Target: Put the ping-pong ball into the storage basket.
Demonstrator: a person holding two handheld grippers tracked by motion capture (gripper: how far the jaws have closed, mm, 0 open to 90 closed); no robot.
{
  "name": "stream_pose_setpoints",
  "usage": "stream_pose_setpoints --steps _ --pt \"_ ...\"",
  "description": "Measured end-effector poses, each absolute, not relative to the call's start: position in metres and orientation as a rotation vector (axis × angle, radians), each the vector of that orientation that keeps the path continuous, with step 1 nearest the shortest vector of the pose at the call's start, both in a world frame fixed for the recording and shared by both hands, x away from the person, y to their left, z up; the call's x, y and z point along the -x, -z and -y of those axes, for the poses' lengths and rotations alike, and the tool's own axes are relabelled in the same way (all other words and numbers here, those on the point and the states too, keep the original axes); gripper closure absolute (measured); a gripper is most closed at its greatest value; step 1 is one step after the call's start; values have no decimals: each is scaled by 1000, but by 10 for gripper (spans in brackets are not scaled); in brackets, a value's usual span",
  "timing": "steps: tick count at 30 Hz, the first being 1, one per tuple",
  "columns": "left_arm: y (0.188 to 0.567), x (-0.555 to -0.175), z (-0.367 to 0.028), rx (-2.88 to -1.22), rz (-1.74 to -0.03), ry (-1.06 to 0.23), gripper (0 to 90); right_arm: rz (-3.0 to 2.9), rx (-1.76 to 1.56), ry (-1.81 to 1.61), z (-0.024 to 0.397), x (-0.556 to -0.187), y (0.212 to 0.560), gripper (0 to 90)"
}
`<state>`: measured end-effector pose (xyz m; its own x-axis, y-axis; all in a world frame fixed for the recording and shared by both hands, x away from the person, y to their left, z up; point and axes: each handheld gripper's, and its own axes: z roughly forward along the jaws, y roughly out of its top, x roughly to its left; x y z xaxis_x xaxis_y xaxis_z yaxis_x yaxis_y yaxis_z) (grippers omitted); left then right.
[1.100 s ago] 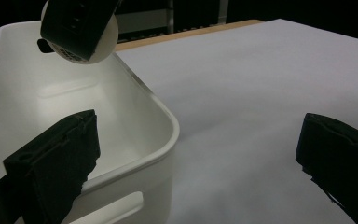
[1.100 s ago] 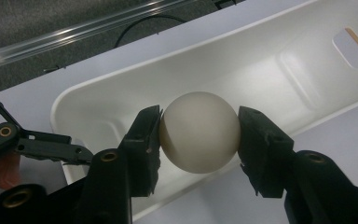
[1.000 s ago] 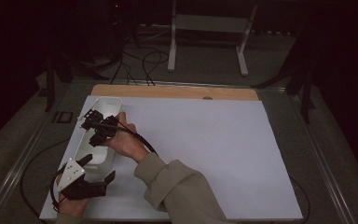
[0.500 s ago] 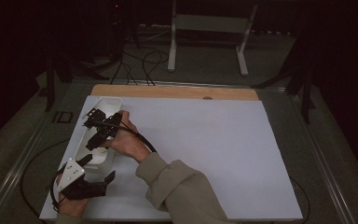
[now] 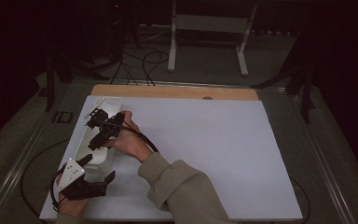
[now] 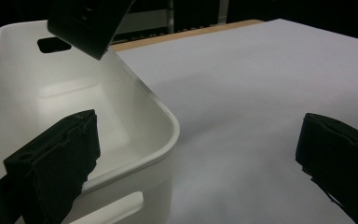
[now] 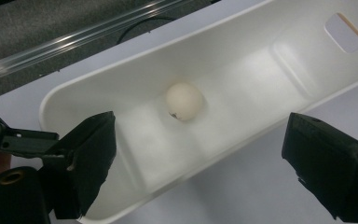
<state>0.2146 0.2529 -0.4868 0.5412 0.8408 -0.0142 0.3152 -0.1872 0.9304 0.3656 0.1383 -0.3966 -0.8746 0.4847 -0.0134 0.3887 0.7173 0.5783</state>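
Small white ball (image 7: 183, 101) lying loose mid-floor of long white plastic bin (image 7: 279, 56), bin at table's 9 o'clock edge, right gripper (image 7: 198, 163) above it, jaws just opened wide, nothing held, left gripper (image 6: 196, 158) wide open astride bin's near corner, empty.

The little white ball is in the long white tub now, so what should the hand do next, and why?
Probably lift the right gripper up and away. Its jaws have just been opening and stand wide with nothing between them, and the small white ball lies free on the floor of the long white plastic bin.
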Motion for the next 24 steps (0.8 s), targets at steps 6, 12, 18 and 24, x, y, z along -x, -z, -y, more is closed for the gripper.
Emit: stream_pose_setpoints --steps 6,12,18,24 --pt "487 -215 -253 -1752 -969 -642 3 -2758 -705 -880 -134 -365 397 92" --pt "487 -215 -253 -1754 -969 -643 3 -2750 -698 -889 -130 -365 397 92" --pt "487 -215 -253 -1752 -969 -642 3 -2747 -705 -902 -124 -365 396 92" --pt "487 -215 -252 -1754 -969 -643 3 -2745 -706 -916 -118 -365 395 92"
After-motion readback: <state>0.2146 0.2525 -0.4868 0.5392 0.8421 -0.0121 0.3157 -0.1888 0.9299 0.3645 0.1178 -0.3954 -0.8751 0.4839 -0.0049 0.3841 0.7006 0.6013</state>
